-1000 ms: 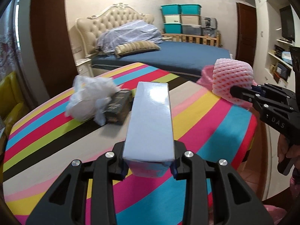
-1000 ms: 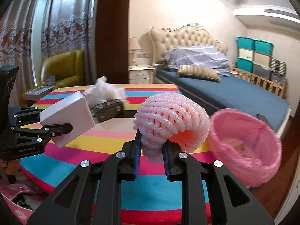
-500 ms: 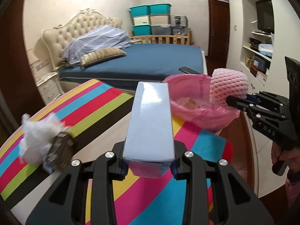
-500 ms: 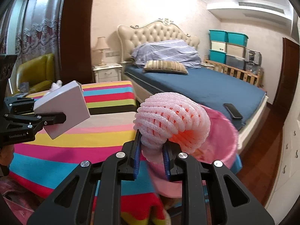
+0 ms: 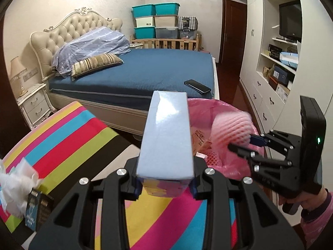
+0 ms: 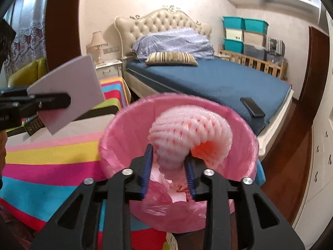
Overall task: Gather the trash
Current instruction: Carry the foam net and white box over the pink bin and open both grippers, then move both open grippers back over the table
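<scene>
My left gripper [image 5: 165, 185] is shut on a long white box [image 5: 166, 137], held above the striped table's edge just left of the pink-bagged bin [image 5: 208, 108]. In the right wrist view the same box [image 6: 68, 91] and left gripper [image 6: 62, 102] sit at the left. My right gripper [image 6: 168, 156] hangs over the bin's [image 6: 124, 125] mouth. Its jaws are opening, and the pink foam net [image 6: 191, 129] stands blurred and loose between the pads, its stem no longer pinched. From the left wrist view the foam net [image 5: 231, 129] is above the bin, in front of the right gripper [image 5: 243, 143].
A crumpled white plastic wad [image 5: 14, 183] and a small dark box [image 5: 35, 210] lie on the striped tablecloth [image 5: 68, 137] at far left. Behind the bin stands a blue bed [image 5: 145, 73] with a phone [image 5: 197, 86]. White cabinets [image 5: 260, 95] line the right.
Both grippers swung right, from over the table to the pink bin. The right jaws parted and the foam net slackened over the bin. The left grip on the box is unchanged.
</scene>
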The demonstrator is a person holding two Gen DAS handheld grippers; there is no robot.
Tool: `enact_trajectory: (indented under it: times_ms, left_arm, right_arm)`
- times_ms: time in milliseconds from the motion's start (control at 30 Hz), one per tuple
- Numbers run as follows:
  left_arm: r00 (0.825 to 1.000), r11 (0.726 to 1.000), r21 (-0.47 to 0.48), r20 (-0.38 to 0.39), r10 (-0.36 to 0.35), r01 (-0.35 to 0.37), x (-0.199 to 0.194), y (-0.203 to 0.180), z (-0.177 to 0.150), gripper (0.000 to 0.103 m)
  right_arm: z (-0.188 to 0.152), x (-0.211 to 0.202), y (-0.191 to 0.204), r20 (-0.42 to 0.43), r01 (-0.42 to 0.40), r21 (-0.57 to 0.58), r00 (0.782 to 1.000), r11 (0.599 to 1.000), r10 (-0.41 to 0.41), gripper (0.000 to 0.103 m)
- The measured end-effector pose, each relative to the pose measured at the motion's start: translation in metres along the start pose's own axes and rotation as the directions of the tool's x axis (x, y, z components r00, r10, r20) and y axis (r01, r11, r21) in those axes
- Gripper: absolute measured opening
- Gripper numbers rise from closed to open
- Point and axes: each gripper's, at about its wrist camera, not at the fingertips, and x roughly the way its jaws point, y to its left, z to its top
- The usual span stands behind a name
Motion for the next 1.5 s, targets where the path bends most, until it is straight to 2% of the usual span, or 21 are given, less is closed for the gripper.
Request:
enact_trajectory:
  times_ms: [33,67,133,300,367,400,500,667,833,1100,1167,1233,1333,1400,1467,1500]
  left_arm:
    - [1.000,1.000,0.003,-0.006,-0.003,0.003,0.006,-0.002,0.003,0.033]
    - [1.000,1.000,0.006,-0.011,-0.008,0.008,0.012,-0.005,0.007,0.033]
    - [1.000,1.000,0.016,-0.017,-0.016,0.017,0.025,-0.010,0.014,0.033]
    - [0.999,0.999,0.022,-0.016,-0.038,0.038,0.051,-0.022,0.025,0.035]
    - [1.000,1.000,0.009,0.012,-0.023,0.023,0.057,-0.025,0.027,0.065]
    - [1.000,1.000,0.005,0.027,-0.016,0.016,0.058,-0.026,0.029,0.068]
    - [0.999,1.000,0.010,0.037,0.003,-0.004,0.055,-0.028,0.026,0.069]
    - [0.997,0.998,0.005,0.040,0.065,-0.065,0.033,-0.012,0.003,0.082]
    - [0.985,0.985,-0.016,0.021,0.169,-0.169,0.000,0.019,-0.031,0.089]
    - [0.965,0.959,-0.115,-0.005,0.261,-0.260,-0.067,0.080,-0.081,0.091]
    - [0.958,0.949,-0.133,-0.001,0.288,-0.286,-0.086,0.093,-0.095,0.093]
    - [0.941,0.931,-0.144,0.001,0.339,-0.335,-0.105,0.108,-0.110,0.095]
    - [0.903,0.894,-0.139,-0.007,0.429,-0.425,-0.128,0.129,-0.133,0.095]
    - [0.871,0.861,-0.131,-0.030,0.491,-0.491,-0.141,0.147,-0.147,0.095]
    - [0.853,0.840,-0.150,-0.057,0.519,-0.521,-0.151,0.168,-0.158,0.095]
    - [0.853,0.836,-0.170,-0.064,0.518,-0.521,-0.155,0.180,-0.160,0.095]
  right_arm:
    - [-0.003,-0.001,-0.002,0.000,0.008,0.006,1.000,1.000,-0.008,0.067]
    - [-0.007,-0.006,-0.006,0.009,0.008,0.021,1.000,1.000,-0.008,0.072]
    - [-0.013,-0.016,-0.008,0.019,-0.004,0.034,1.000,0.999,0.003,0.072]
    - [-0.024,-0.042,-0.019,0.036,0.028,0.043,0.999,0.999,-0.029,0.072]
    - [-0.027,-0.053,-0.020,0.046,0.036,0.054,0.998,0.998,-0.039,0.072]
    - [-0.026,-0.057,-0.018,0.050,0.038,0.057,0.998,0.998,-0.041,0.072]
    - [-0.026,-0.064,-0.015,0.061,0.035,0.065,0.997,0.997,-0.039,0.072]
    - [-0.025,-0.060,0.007,0.057,0.009,0.030,0.998,1.000,-0.011,0.072]
    - [-0.021,-0.052,0.044,0.046,-0.051,-0.001,0.998,0.999,0.051,0.072]
    - [-0.007,-0.039,0.123,0.030,-0.144,-0.077,0.989,0.987,0.147,0.072]
    - [-0.004,-0.036,0.144,0.022,-0.165,-0.086,0.986,0.982,0.168,0.074]
    - [-0.001,-0.032,0.163,0.009,-0.188,-0.097,0.982,0.977,0.189,0.074]
    - [0.001,-0.025,0.195,-0.013,-0.217,-0.121,0.976,0.969,0.217,0.074]
    - [0.002,-0.020,0.217,-0.027,-0.235,-0.133,0.972,0.963,0.233,0.074]
    - [0.004,-0.015,0.242,-0.039,-0.250,-0.141,0.968,0.958,0.247,0.075]
    - [0.005,-0.013,0.250,-0.043,-0.253,-0.143,0.967,0.957,0.249,0.075]
